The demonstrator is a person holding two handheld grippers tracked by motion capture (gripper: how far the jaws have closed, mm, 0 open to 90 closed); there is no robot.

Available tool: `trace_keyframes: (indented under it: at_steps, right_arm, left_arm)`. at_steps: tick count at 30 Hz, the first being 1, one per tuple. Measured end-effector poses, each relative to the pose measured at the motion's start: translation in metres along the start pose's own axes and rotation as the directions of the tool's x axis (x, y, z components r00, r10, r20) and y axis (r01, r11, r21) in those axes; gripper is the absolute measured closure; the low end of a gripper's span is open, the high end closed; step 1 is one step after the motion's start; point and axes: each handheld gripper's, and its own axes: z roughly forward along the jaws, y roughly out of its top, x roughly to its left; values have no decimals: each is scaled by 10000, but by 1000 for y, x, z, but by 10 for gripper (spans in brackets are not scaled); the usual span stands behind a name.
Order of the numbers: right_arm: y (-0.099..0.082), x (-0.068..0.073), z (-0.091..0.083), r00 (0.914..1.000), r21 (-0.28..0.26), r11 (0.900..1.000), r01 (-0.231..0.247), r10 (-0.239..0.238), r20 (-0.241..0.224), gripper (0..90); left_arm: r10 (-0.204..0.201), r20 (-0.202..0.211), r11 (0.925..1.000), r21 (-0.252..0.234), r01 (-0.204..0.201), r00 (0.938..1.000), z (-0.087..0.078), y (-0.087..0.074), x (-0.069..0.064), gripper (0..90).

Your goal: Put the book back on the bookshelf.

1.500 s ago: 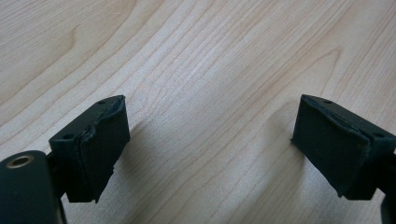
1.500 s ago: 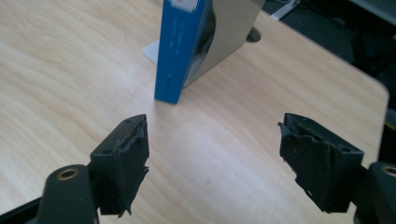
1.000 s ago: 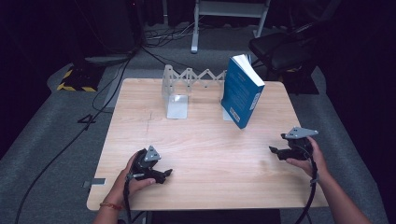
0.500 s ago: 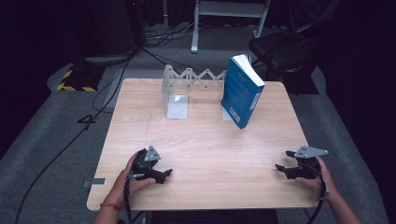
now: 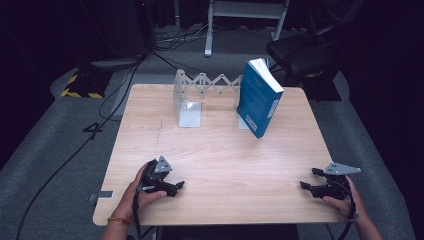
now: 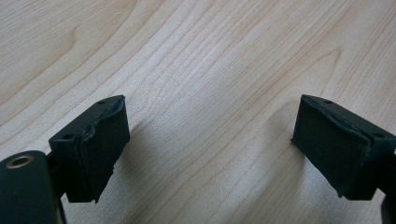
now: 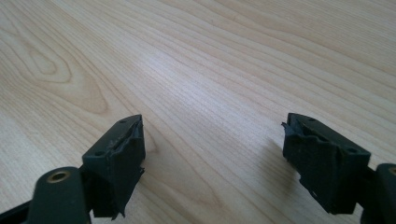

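Observation:
My left gripper (image 5: 179, 186) rests on the wooden table (image 5: 220, 150) near its front left, held by a hand, its tips pointing right. In the left gripper view the left gripper (image 6: 210, 140) stands open over bare wood. My right gripper (image 5: 306, 180) sits low at the table's front right corner, tips pointing left. In the right gripper view the right gripper (image 7: 212, 154) is open too, with nothing between the pads. A blue book (image 5: 257, 97) leans upright at the back of the table, against an expandable metal book rack (image 5: 200, 92).
The rack's silver end plate (image 5: 189, 114) lies flat on the table at back centre-left. A dark chair (image 5: 300, 55) stands behind the table on the right. Cables (image 5: 115, 90) run over the grey floor at the left. The middle of the table shows bare wood.
My right gripper has come down and towards the front edge of the table, away from the book. The left gripper has kept still.

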Motion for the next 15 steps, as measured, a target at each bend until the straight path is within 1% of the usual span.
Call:
trace_keyframes:
  at_steps: [4,5,13,15]
  right_arm:
    - [0,0,0,10000,3,10000,-6,6,-1,216]
    - [0,0,0,10000,3,10000,-8,8,1,215]
    - [0,0,0,10000,-1,10000,-51,51,45,216]
    - [0,0,0,10000,0,10000,-47,47,44,216]
  left_arm:
    - [-4,-72,10000,-7,4,10000,0,0,0,112]
    - [-47,-32,10000,-12,47,10000,0,0,-1,112]
    - [-8,-62,10000,-5,8,10000,0,0,0,112]
    - [-66,-41,10000,-5,66,10000,0,0,-1,111]
